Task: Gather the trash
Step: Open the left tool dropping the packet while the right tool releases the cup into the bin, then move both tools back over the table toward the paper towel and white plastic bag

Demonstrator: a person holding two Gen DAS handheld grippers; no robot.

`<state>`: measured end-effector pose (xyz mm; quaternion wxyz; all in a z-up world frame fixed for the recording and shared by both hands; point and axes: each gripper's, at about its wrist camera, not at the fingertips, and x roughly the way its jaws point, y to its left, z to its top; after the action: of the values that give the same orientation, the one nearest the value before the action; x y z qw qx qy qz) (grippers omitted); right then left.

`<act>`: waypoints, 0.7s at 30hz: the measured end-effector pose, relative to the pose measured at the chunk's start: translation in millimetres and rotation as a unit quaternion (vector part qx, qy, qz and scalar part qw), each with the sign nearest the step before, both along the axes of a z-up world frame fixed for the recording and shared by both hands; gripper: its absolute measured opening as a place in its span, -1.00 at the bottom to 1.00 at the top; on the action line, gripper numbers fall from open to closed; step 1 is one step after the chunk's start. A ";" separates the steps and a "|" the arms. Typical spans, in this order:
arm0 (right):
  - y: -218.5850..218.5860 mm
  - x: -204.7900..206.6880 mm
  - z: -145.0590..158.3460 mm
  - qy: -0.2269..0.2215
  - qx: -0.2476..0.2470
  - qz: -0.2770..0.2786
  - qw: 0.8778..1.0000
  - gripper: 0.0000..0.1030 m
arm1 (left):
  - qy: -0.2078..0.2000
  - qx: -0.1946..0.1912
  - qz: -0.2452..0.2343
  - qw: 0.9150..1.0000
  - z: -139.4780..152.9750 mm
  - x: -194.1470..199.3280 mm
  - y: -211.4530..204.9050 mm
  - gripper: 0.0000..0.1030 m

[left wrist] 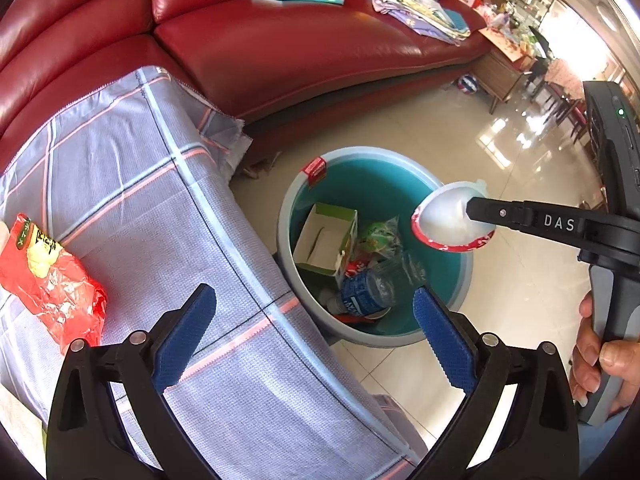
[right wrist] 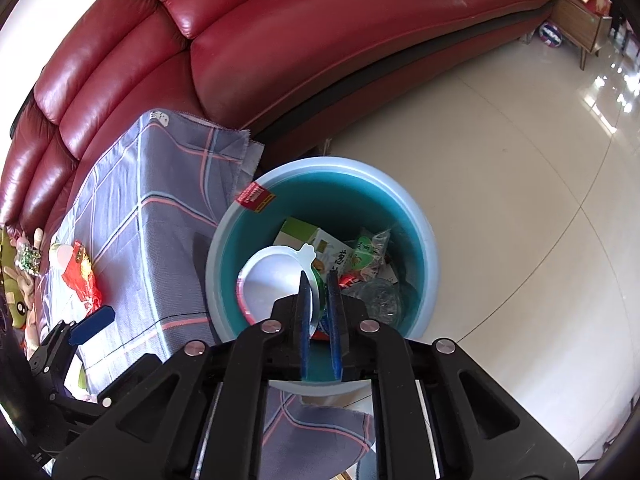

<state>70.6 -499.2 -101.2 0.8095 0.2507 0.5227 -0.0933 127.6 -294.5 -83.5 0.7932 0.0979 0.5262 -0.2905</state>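
Right now, over the bin: right gripper (right wrist: 320, 280) pinches the edge of a white foil-lidded cup (left wrist: 452, 216), held above the open teal bin (left wrist: 460, 280).
Already binned: carton (left wrist: 328, 240), green wrapper (left wrist: 380, 236), crushed bottle (left wrist: 368, 292).
Left gripper (left wrist: 316, 320): spread wide, holding nothing, above the checked cloth (left wrist: 160, 200).
Left to do: red snack bag (left wrist: 52, 276) lies on the cloth; more clutter sits at the cloth's far end, too small to identify.
Progress: I'd say past halfway.

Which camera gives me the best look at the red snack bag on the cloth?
Left wrist: the red snack bag lies large and unobstructed on the checked cloth at frame left. In the right wrist view the bag is small and distorted near the left edge.
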 end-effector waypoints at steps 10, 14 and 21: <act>10.5 2.9 3.5 0.007 0.001 -0.004 1.000 0.65 | 0.000 0.003 -0.007 1.000 -0.4 -4.6 6.6 0.92; 17.1 -0.1 0.6 0.020 -0.007 -0.005 1.000 0.66 | 0.000 0.002 -0.005 1.000 1.1 -6.7 13.8 0.92; 32.6 -2.1 -1.3 0.028 0.000 -0.004 1.000 0.66 | 0.001 0.003 0.008 1.000 5.1 -10.2 34.7 0.92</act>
<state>68.5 -466.7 -102.5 0.7940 0.2501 0.5442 -0.1038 117.5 -259.8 -78.4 0.7947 0.0962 0.5286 -0.2826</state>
